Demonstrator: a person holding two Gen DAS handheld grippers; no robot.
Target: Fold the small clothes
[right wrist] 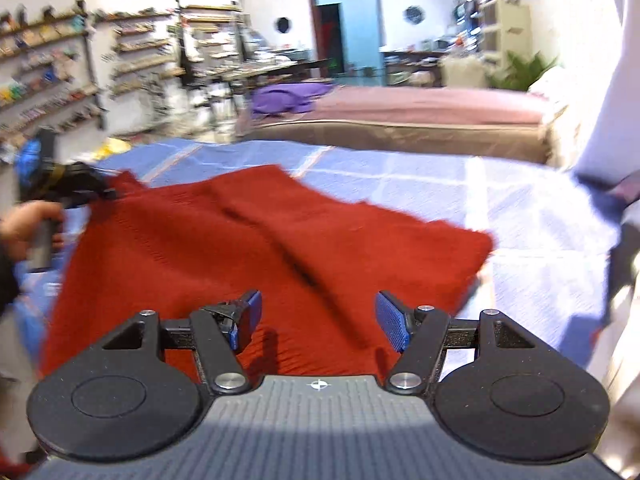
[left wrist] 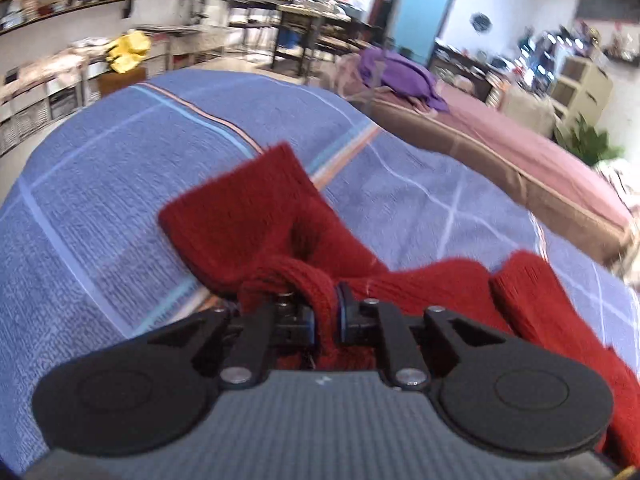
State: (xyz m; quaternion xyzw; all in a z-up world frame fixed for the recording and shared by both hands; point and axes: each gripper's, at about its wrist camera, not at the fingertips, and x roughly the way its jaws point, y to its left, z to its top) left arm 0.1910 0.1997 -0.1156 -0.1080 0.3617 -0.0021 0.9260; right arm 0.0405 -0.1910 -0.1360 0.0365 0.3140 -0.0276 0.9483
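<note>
A red knit garment [right wrist: 248, 248] is spread over a blue bedspread [left wrist: 100, 168] marked with pale crossing lines and an orange-and-light-blue stripe. In the right wrist view the garment is seen lying mostly flat, with a dark crease running diagonally across its middle and one corner reaching toward the right.

The left hand-held gripper [left wrist: 325, 312] is closed on a bunched fold of the garment: in the left wrist view a thick roll of red knit is pinched between the blue-edged pads, and more fabric is draped around and below the fingers. Beyond the grip, a rectangular flap of the garment lies on the bedspread, and another red section extends to the right, past the gripper's body. In the right wrist view this same gripper is seen at the far left edge of the garment, held by a hand [right wrist: 28, 224], though that part of the picture is blurred.

The right hand-held gripper [right wrist: 318, 322] is open. Its two blue pads stand well apart above the near edge of the garment, and nothing is held between them; whether they touch the fabric cannot be told.

Behind the bedspread a second bed [right wrist: 420, 112] with a pinkish-brown cover is seen, and a purple cloth [right wrist: 288, 98] is heaped at its end. Wall shelves [right wrist: 52, 64] crowded with small items, a light-blue door [right wrist: 360, 36] and a green plant [right wrist: 524, 68] are visible further back.
</note>
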